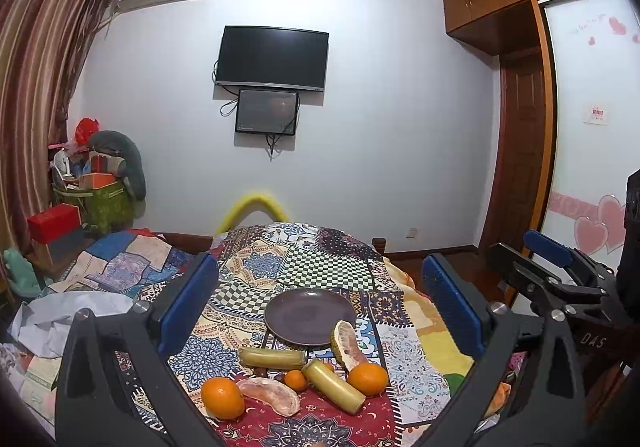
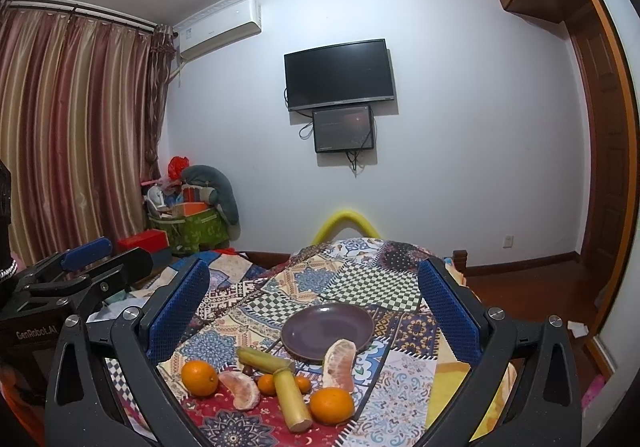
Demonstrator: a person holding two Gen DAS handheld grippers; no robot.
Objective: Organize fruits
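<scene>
Both tools, left (image 1: 320, 303) and right (image 2: 314, 305), are held wide apart, nothing gripped, above the quilt (image 1: 320, 267). Fruit lies loose just before the plate (image 1: 310, 317): oranges (image 1: 222, 397), pomelo pieces (image 1: 270, 395), cane sections (image 1: 333, 385).

Both grippers (image 1: 320, 311) (image 2: 314, 311) wide apart, empty
</scene>
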